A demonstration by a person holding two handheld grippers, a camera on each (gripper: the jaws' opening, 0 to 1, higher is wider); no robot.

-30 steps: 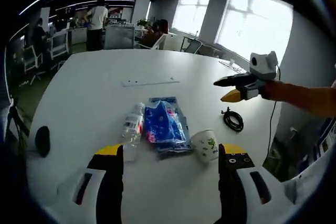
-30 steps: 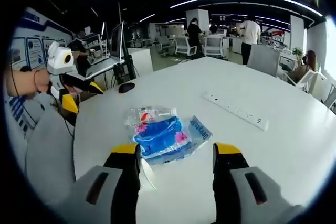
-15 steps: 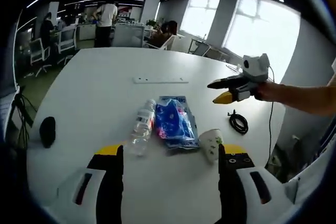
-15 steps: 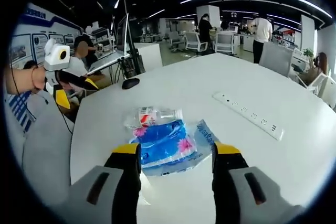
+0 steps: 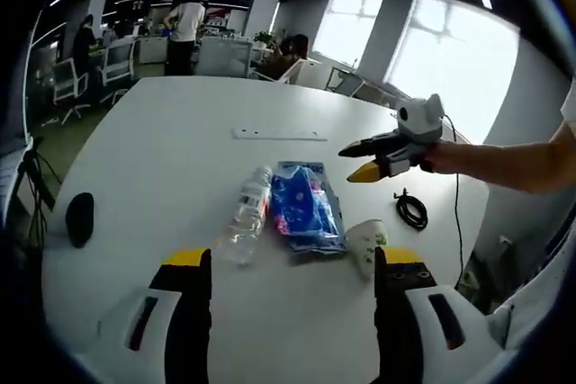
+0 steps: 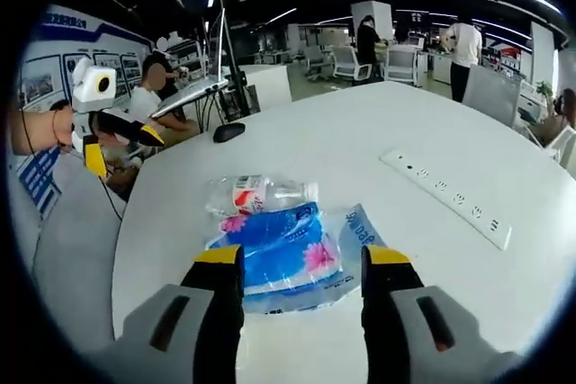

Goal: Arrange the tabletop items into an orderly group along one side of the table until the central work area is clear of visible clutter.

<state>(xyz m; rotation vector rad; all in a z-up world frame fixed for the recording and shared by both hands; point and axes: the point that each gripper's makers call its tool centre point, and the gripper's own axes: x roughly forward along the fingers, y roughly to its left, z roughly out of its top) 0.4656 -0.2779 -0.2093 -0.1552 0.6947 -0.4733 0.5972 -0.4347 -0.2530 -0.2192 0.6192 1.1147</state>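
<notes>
Left gripper view: we see water bottle (image 5: 246, 217), blue tissue pack (image 5: 306, 208) and paper cup (image 5: 365, 244) clustered mid-surface (image 5: 162, 150), cable coil (image 5: 412, 210) at 3 o'clock. Nothing grouped aside yet. Left gripper (image 5: 292, 269) spread, empty; right gripper (image 6: 294, 267) spread over the pack.

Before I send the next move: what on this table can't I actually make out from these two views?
- Near edge of the blue tissue pack, right gripper view: cut off behind the right claw.
- Paper cup, left gripper view: tipped over; its far side and contents are hidden.
- Bottle label text, right gripper view: too blurred.
- Black object, left gripper view: too small and dark to identify.
</notes>
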